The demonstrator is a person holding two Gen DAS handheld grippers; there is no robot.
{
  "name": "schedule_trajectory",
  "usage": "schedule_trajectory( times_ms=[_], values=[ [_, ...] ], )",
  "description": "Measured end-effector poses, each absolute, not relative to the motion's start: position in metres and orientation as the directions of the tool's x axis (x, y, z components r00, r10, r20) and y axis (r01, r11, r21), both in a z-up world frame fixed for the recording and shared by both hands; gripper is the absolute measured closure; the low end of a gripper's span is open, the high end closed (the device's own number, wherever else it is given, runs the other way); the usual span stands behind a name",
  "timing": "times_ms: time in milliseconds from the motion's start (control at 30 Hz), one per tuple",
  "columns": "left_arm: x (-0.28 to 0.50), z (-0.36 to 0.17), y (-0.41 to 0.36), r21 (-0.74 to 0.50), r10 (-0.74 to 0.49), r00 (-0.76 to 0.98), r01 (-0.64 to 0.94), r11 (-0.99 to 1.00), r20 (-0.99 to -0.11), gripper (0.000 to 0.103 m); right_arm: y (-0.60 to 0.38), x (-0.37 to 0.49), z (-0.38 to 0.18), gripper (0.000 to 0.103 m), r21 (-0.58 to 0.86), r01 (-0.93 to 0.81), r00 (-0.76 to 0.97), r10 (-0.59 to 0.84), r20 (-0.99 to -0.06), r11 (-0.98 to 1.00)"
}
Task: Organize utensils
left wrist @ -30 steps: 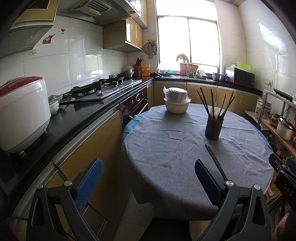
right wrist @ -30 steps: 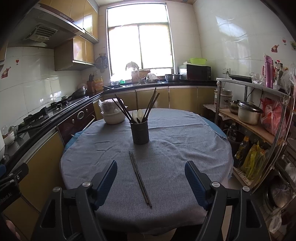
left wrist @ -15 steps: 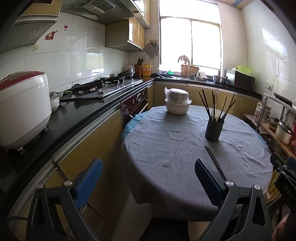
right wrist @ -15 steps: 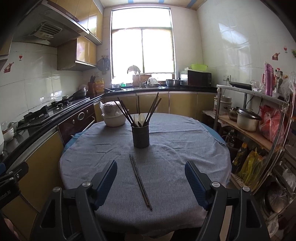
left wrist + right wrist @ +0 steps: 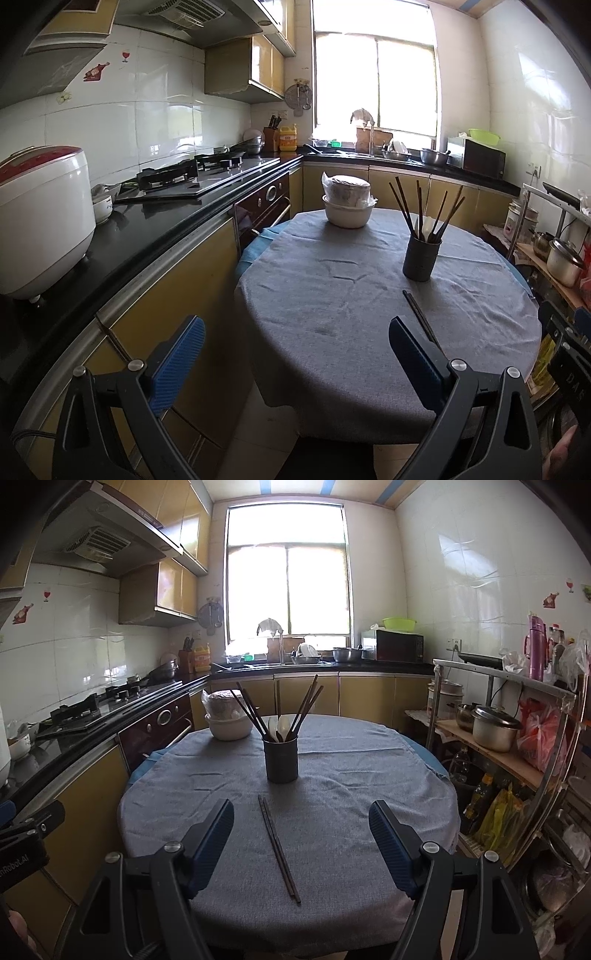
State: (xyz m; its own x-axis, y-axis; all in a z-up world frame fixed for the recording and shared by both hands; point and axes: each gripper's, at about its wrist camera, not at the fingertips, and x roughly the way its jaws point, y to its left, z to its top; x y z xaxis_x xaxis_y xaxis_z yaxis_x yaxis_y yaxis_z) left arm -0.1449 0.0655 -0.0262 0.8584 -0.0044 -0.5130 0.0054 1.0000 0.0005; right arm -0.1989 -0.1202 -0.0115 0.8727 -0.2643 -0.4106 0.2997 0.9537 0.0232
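The chopsticks (image 5: 279, 847) lie as a pair, side by side and touching or nearly so, flat on the grey tablecloth (image 5: 351, 812) of the round table, between the table's near edge and the dark utensil holder (image 5: 280, 758), which stands upright further back and already carries several chopsticks and a pale spoon or two. The right gripper (image 5: 301, 843) hovers over the near edge with its jaws spread wide and nothing between them, the pair lying just left of its centre line. The left gripper (image 5: 293, 356) is likewise wide and empty, hanging off the table's left side over the floor; in its view the chopsticks (image 5: 419, 314) run up beside its right finger.

These sticks look light, thin and rigid, probably lacquered wood (so likely slick against the pads). Lying flush on soft cloth, they give little to get under. I judge the best hold is across both sticks at once, near mid-length for balance, pads pressing down into the cloth. A grip near an end risks the pair scissoring apart or tipping when raised toward the holder.
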Motion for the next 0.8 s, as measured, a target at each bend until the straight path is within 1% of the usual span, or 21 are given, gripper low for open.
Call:
schedule_trajectory(
  times_ms=[167,500,700,800],
  values=[
    [-0.135,-0.026,0.059,0.002,-0.015,0.853,0.019,1.0,-0.521,0.003,-0.126,-0.192,-0.003,0.025,0.037,0.303,0.877,-0.263,-0.401,0.952],
    [-0.103,-0.02,0.057,0.001,-0.018,0.861,0.022,1.0,-0.508,0.003,-0.13,-0.168,0.003,0.024,-0.001,0.321,0.862,-0.293,-0.415,0.947],
    [-0.067,-0.023,0.051,-0.02,-0.052,0.843,0.049,0.999,-0.536,0.003,-0.136,-0.137,0.007,0.023,-0.02,0.318,0.85,-0.295,-0.436,0.948],
    [-0.037,-0.034,0.039,-0.017,-0.078,0.812,0.083,0.996,-0.578,0.003,-0.146,-0.114,0.001,0.022,-0.011,0.317,0.838,-0.286,-0.466,0.948]
  ],
)
